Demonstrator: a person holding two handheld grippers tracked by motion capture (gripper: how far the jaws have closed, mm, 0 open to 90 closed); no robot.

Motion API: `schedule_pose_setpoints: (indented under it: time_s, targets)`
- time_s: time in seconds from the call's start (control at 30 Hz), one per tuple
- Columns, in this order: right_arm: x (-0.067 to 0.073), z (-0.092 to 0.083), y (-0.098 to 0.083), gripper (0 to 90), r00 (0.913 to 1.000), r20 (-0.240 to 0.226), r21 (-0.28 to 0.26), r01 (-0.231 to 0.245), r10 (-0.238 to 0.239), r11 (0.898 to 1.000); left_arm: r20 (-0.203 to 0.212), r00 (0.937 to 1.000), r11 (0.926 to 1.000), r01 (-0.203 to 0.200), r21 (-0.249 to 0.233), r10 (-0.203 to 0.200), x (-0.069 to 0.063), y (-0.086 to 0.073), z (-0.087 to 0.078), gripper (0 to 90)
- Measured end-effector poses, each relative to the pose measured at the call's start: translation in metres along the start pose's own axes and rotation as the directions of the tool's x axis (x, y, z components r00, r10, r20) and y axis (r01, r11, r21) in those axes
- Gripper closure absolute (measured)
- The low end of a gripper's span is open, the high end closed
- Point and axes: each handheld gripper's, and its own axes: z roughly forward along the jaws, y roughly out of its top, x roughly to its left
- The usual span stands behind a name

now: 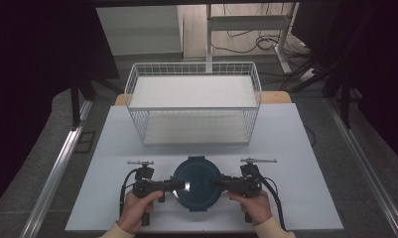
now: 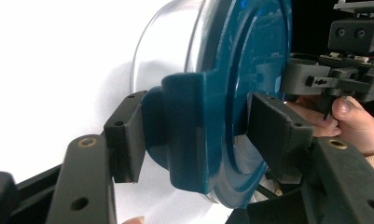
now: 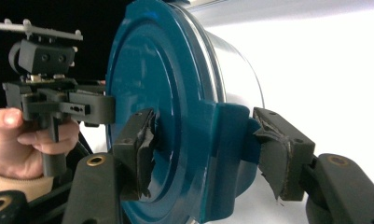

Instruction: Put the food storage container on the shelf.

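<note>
From above, the container point(image 1: 196, 183) sat on the surface point(image 1: 305, 148) just in front of the basket point(image 1: 194, 101), but you mostly got its blue lid and couldn't see the body at all. The clear body only turned up in the tool views, and even there it washed out against the white surface. The left tool point(image 1: 175, 185) was clamped on the lid's clip on the left side: in its own view one pad sat against the clip's outer face and the other on the lid top. The right tool point(image 1: 217, 184) was closed on the opposite clip the same way, and its torn pads point(image 3: 145, 140) were visible up close. Both jaw sets were too small to read from above. Each tool view also caught the other hand point(image 2: 350, 121) behind the container, partly cut off.
</note>
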Motion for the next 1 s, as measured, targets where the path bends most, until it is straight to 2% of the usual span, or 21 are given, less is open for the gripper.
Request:
schedule_pose_setpoints:
  time_s: [0.23,0.4,0.63,0.73,1.0]
  targets:
    - [0.009,-0.007,0.0,41.2,0.9973,-0.003,-0.026,0.073,-0.073,0.997,0.005,0.9987,0.9983,-0.052,-0.028,0.052,-0.01,0.0,-0.008,41.0]
    - [0.018,-0.014,0.002,41.1,0.9909,-0.001,-0.048,0.134,-0.134,0.99,0.005,0.9956,0.9947,-0.093,-0.043,0.093,-0.019,0.001,-0.014,41.1]
    - [0.033,-0.024,0.004,41.1,0.9784,0.005,-0.081,0.206,-0.207,0.975,0.002,0.9881,0.9859,-0.154,-0.066,0.154,-0.033,0.003,-0.024,41.4]
    - [0.038,-0.028,0.005,41.1,0.9733,0.006,-0.095,0.229,-0.23,0.969,-0.007,0.9826,0.9799,-0.186,-0.073,0.186,-0.039,0.004,-0.03,41.4]
    - [0.051,-0.035,0.009,41.0,0.9605,0.013,-0.112,0.278,-0.278,0.954,-0.015,0.9744,0.9702,-0.225,-0.09,0.224,-0.05,0.006,-0.038,41.2]
